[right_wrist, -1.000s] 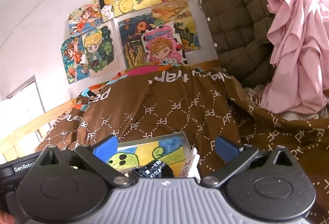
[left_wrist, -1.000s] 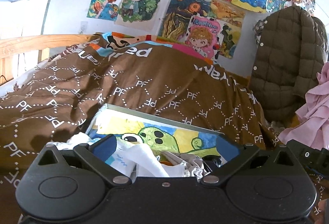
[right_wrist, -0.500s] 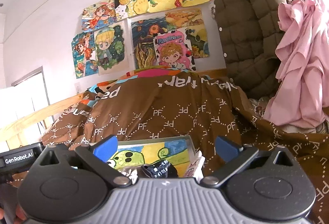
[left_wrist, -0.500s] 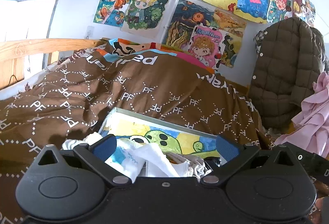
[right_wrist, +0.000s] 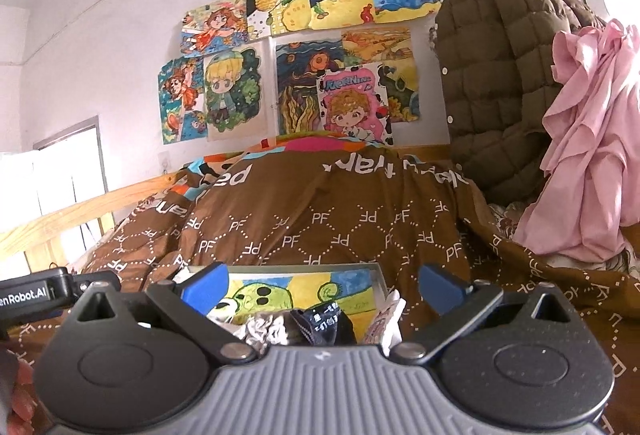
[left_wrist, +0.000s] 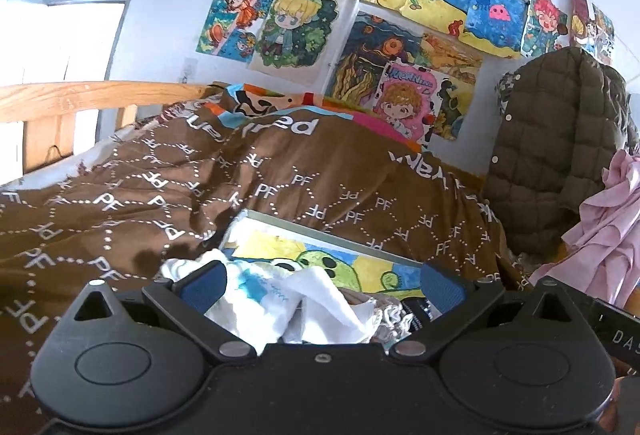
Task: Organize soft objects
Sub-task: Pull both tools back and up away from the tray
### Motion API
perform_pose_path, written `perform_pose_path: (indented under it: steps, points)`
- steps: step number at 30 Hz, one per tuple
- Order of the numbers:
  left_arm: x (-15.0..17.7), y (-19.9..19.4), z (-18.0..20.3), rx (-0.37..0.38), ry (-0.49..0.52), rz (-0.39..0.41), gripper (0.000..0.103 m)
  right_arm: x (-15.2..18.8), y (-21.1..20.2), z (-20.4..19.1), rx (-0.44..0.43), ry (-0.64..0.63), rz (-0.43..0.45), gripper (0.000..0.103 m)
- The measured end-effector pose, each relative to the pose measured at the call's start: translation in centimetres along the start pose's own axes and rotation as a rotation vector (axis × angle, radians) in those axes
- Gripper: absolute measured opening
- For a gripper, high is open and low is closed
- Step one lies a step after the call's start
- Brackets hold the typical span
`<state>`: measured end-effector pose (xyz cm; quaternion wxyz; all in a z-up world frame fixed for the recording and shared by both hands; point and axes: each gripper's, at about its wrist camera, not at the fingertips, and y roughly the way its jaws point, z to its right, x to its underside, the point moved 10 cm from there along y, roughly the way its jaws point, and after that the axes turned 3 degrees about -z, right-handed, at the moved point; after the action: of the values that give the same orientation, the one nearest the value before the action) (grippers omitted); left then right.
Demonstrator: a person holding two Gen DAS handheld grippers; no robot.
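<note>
A painted board (left_wrist: 320,255) with a green cartoon figure lies on the brown bedspread, and also shows in the right wrist view (right_wrist: 280,295). On it lies a heap of small soft items: white cloth with blue print (left_wrist: 260,291), a grey crumpled piece (left_wrist: 392,319), and a black sock with white writing (right_wrist: 324,327). My left gripper (left_wrist: 324,285) is open above the white cloth, holding nothing. My right gripper (right_wrist: 322,287) is open above the black sock, holding nothing.
The brown "PF" bedspread (left_wrist: 280,187) covers the bed. A wooden bed rail (left_wrist: 80,99) runs at the left. A brown quilted jacket (left_wrist: 560,139) and pink cloth (right_wrist: 592,163) hang at the right. Drawings cover the wall (left_wrist: 360,35).
Both cameras have tilted upward a little, so the board and heap sit lower in view. Both grippers stay open and the heap has not moved.
</note>
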<state>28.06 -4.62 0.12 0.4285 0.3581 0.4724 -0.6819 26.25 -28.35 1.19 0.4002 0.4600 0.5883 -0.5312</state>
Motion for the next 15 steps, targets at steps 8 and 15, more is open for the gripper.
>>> perform_pose_path:
  steps: [8,15]
  points:
    - [0.3,-2.9,-1.7,-0.022,0.0,0.018,0.102,1.1,-2.0,-1.7,-0.003,-0.037,-0.01,0.103]
    - [0.7,-5.1,-3.0,-0.062,0.035,0.046,0.102,1.5,-3.7,-3.4,-0.011,-0.062,-0.002,0.103]
